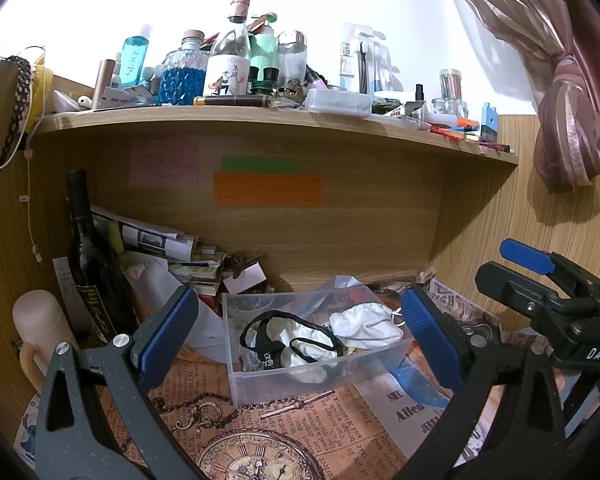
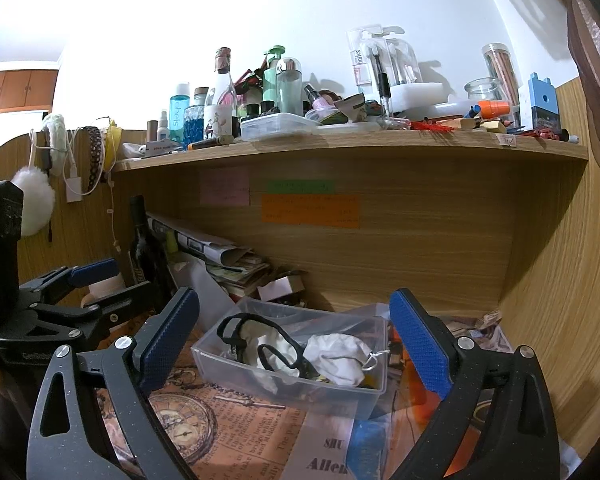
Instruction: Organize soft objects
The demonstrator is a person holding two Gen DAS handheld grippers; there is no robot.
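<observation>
Clear plastic box (image 1: pixel 312 376) sits on the newspaper-print mat (image 1: pixel 284 428) under the wooden shelf (image 1: pixel 260 118), with white cloth (image 1: pixel 366 326) and a black strap (image 1: pixel 260 332) piled inside. Left gripper (image 1: pixel 300 336) hangs before it, jaws spread wide, nothing held. Right gripper (image 2: pixel 296 340) is likewise wide open and empty, the box between its fingers. Dark bottle (image 1: pixel 90 256) stands to the left.
</observation>
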